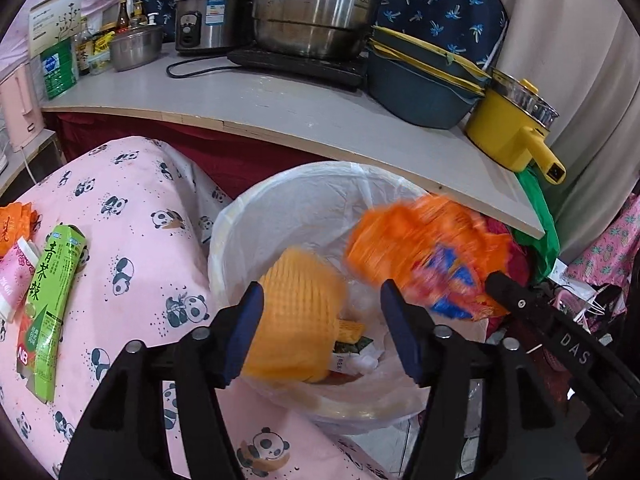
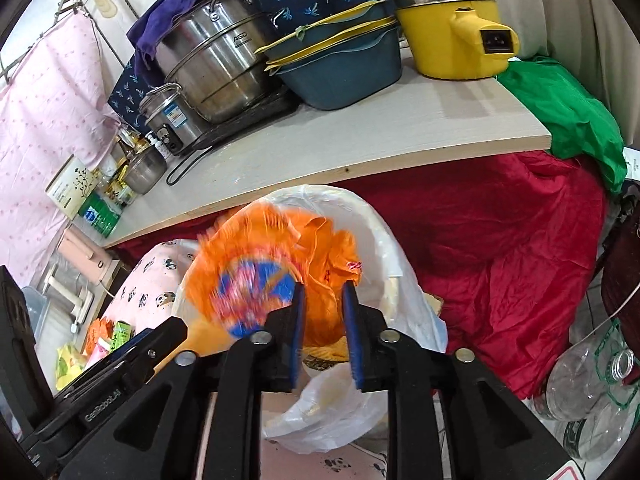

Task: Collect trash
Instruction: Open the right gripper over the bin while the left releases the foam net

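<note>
A bin lined with a white bag (image 1: 280, 208) stands below the counter; it also shows in the right wrist view (image 2: 400, 264). My left gripper (image 1: 322, 328) is open over it, and a yellow-orange mesh wrapper (image 1: 298, 316) blurs between its fingers, over the bin. My right gripper (image 2: 323, 336) is partly open, with a blurred orange plastic bag (image 2: 272, 272) in front of its fingers above the bin, also seen in the left wrist view (image 1: 420, 256). A green carton (image 1: 52, 312) lies on the panda cloth.
A pink panda-print cloth (image 1: 132, 240) covers the surface at left, with more wrappers (image 1: 16, 264) at its edge. The counter (image 1: 280, 104) above holds pots, a rice cooker and a yellow kettle (image 1: 516, 132). Red cloth (image 2: 520, 248) and clear bottles (image 2: 592, 392) lie at right.
</note>
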`<state>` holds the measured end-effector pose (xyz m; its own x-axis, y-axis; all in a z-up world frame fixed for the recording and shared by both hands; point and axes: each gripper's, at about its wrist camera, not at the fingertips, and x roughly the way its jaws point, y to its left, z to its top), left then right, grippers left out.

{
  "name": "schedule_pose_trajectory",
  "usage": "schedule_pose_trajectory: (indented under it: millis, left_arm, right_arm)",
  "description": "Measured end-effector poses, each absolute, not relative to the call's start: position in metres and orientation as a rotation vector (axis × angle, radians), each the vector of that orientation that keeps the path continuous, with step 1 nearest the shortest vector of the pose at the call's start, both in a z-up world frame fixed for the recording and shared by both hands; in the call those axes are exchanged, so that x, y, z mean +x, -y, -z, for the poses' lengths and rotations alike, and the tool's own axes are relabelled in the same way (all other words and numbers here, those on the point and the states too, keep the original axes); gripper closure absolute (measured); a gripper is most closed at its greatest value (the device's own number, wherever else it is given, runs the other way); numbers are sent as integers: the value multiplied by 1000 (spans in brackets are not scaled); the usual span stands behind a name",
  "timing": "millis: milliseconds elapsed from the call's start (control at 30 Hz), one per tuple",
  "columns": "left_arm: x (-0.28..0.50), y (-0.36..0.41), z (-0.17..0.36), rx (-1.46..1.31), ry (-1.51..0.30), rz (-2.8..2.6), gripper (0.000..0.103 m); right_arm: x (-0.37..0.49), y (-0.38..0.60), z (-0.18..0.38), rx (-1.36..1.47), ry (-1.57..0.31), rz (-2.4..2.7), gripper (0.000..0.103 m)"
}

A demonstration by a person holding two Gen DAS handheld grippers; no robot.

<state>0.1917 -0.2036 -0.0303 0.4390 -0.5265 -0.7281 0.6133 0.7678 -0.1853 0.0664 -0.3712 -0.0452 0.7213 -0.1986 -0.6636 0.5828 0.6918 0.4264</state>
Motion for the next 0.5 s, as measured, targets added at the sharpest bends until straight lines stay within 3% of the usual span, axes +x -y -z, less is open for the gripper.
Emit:
schedule_pose_trajectory:
  millis: [200, 500]
  left_arm:
    - [199, 186, 30, 83, -866, 673, 37]
    - [203, 153, 20, 41, -843, 614, 37]
  right_arm:
    - [73, 362, 45, 663, -621, 452, 67]
    - [75, 343, 35, 624, -624, 421, 65]
